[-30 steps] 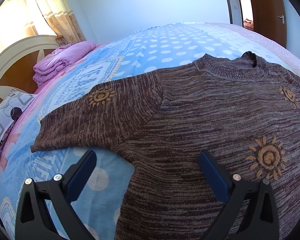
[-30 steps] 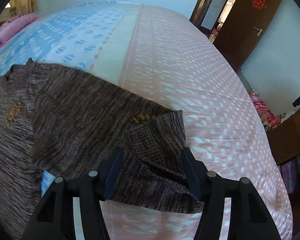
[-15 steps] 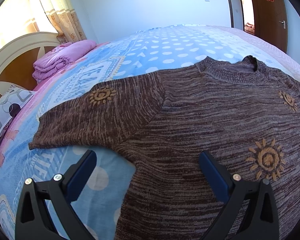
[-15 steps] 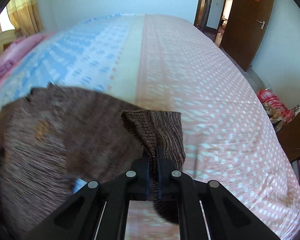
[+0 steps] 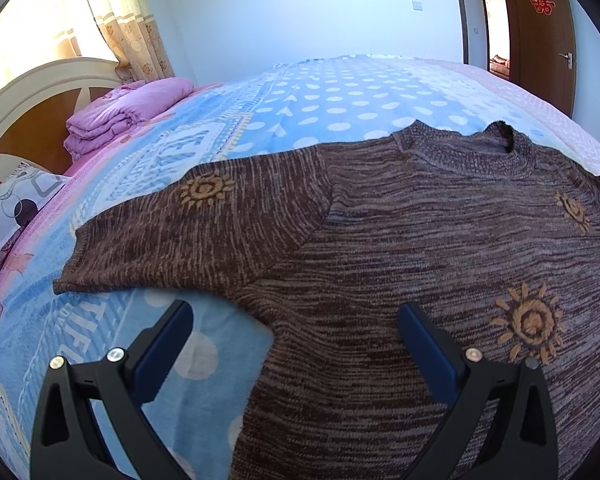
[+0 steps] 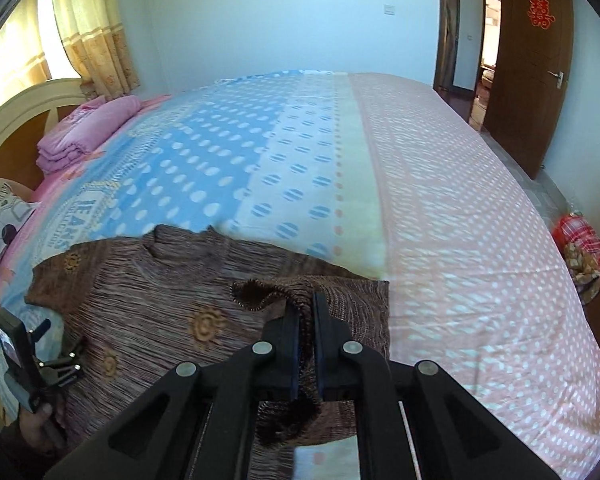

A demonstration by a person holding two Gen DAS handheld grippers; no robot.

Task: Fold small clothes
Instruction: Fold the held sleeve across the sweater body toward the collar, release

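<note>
Right gripper (image 6: 307, 312) is clamped on the cuff of a brown marled knit sweater's right sleeve (image 6: 300, 296), lifted above the garment's body (image 6: 160, 300), which lies flat to its left on the blue-and-pink dotted bedspread (image 6: 440, 200). Left gripper (image 5: 296, 336), jaws apart and holding nothing, hovers over the far sleeve's underarm.

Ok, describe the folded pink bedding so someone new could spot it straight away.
Start at the white headboard at the far left end of the bed. The folded pink bedding is stacked just in front of it, below the curtain. It is the only plain pink pile; the pillow nearby is patterned.
</note>
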